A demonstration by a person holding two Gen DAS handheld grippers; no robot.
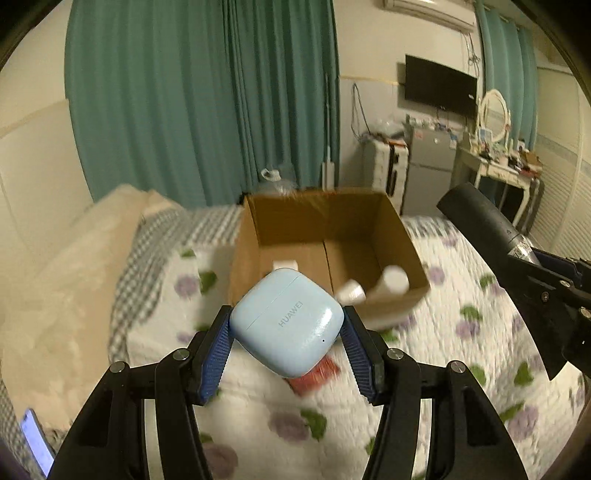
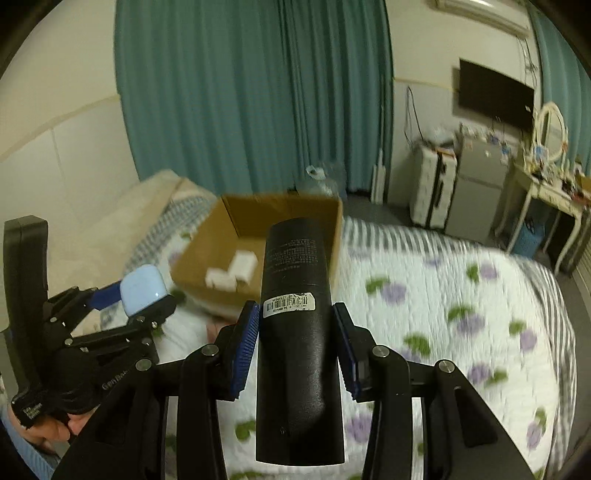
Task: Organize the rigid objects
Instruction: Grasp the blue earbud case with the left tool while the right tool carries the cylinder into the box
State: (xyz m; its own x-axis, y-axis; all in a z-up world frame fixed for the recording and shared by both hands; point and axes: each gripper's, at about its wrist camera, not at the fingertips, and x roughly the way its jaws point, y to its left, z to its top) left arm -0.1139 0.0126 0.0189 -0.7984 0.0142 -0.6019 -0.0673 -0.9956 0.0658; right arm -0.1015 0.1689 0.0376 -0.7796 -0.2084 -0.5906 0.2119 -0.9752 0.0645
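We see a glossy pale-blue plastic earbud case (image 1: 287,322), a matt black cylindrical bottle (image 2: 297,332), a brown cardboard box (image 1: 325,225), and a quilted floral cloth bedspread (image 1: 443,369).

I am in a bedroom in a home. Under me is a bed with a white quilt with purple flowers and green leaves (image 2: 443,295). A cream pillow (image 1: 74,258) lies at its head. Long teal curtains (image 1: 203,103) hang over the wall behind. A flat black TV (image 1: 439,86) is fixed to the wall. Below it stand a small grey fridge (image 1: 430,162) and a white suitcase (image 1: 384,166). A white dressing table with a round mirror (image 1: 495,114) holds lots of little things. A white air conditioner (image 1: 432,11) sits up high.
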